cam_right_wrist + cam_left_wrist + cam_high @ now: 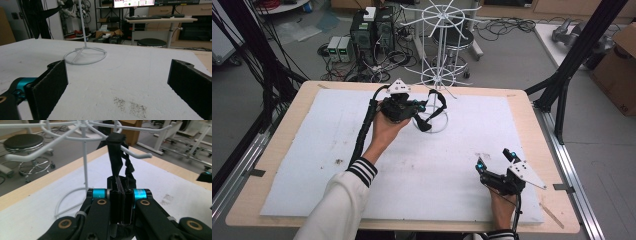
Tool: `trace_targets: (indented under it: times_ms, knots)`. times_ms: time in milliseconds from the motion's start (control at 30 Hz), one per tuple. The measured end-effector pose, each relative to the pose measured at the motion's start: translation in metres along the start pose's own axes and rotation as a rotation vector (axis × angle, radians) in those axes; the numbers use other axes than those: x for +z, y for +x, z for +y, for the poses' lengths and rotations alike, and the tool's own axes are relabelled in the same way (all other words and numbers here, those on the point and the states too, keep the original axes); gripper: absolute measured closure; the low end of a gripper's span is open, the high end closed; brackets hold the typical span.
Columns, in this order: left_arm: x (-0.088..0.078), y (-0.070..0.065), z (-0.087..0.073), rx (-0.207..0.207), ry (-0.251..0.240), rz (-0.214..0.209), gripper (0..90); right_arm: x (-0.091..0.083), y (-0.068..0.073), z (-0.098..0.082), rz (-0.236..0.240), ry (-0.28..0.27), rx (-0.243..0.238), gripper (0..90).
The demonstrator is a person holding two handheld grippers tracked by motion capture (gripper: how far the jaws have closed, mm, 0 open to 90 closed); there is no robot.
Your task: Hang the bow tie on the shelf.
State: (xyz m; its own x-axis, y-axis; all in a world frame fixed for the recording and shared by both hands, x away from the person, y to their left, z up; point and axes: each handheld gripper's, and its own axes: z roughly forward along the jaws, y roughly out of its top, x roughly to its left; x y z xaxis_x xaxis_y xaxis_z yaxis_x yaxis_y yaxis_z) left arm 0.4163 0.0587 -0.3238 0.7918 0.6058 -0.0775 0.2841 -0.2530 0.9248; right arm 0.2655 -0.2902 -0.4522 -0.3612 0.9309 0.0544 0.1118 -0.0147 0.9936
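A black strap [116, 157] hangs looped over a hooked arm of the white wire rack [439, 75] at the far middle of the table [522, 120]. The left gripper [424, 107] has its jaws clamped tight on the strap's lower part. Near the right edge, well apart, the right gripper [494, 160] rests with jaws wide apart, holding nothing.

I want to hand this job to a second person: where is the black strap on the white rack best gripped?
Grip the black strap on its hanging part below the rack's hook, coming from the table side as the left tool does: it hangs flat and narrow there.
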Motion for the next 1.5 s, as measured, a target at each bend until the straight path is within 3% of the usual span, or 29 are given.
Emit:
trace_targets:
  times_ms: [200,267,333,433,600,767,833,933,1100,1200,1300,1400,1500]
  knots:
    - [-0.001,0.007,-0.011,-0.034,0.004,-0.009,76.0,0.0,0.0,0.0,-0.001,0.0,0.006,1.9]
    - [-0.001,0.009,-0.014,-0.065,0.013,-0.018,61.2,0.0,0.0,0.0,0.0,0.0,0.006,1.9]
    - [-0.001,0.01,-0.016,-0.07,0.062,-0.025,44.5,0.0,0.0,0.0,0.0,0.0,0.008,1.9]
    - [-0.006,0.011,-0.022,-0.048,0.054,-0.081,24.6,0.0,0.0,0.0,0.001,0.0,0.007,1.9]
    - [-0.027,0.014,-0.035,-0.02,-0.007,-0.055,9.1,-0.001,0.001,0.0,0.001,-0.005,0.004,1.9]
    - [-0.06,0.022,-0.051,-0.01,-0.07,-0.058,6.8,-0.001,0.001,0.0,0.001,-0.008,0.0,1.9]
    - [-0.075,0.023,-0.059,0.026,-0.074,-0.034,6.8,-0.001,0.001,0.0,0.001,-0.01,-0.002,1.9]
    - [-0.099,0.024,-0.074,0.041,-0.099,-0.003,6.8,-0.001,0.001,0.0,0.001,-0.005,-0.002,1.9]
    - [-0.139,0.026,-0.112,0.09,-0.148,0.063,6.8,0.0,0.001,0.0,-0.004,0.001,0.0,1.9]
    - [-0.165,0.029,-0.139,0.08,-0.206,0.104,6.8,0.0,0.001,0.0,-0.004,0.004,-0.003,1.9]
    - [-0.185,0.032,-0.168,0.041,-0.277,0.134,6.8,0.0,0.001,0.0,-0.007,0.004,-0.005,1.9]
    - [-0.193,0.034,-0.19,-0.007,-0.335,0.154,6.8,0.0,0.001,0.0,-0.004,0.007,-0.013,1.9]
    - [-0.191,0.032,-0.204,-0.011,-0.371,0.174,6.8,0.001,0.002,0.0,-0.003,0.009,-0.017,1.9]
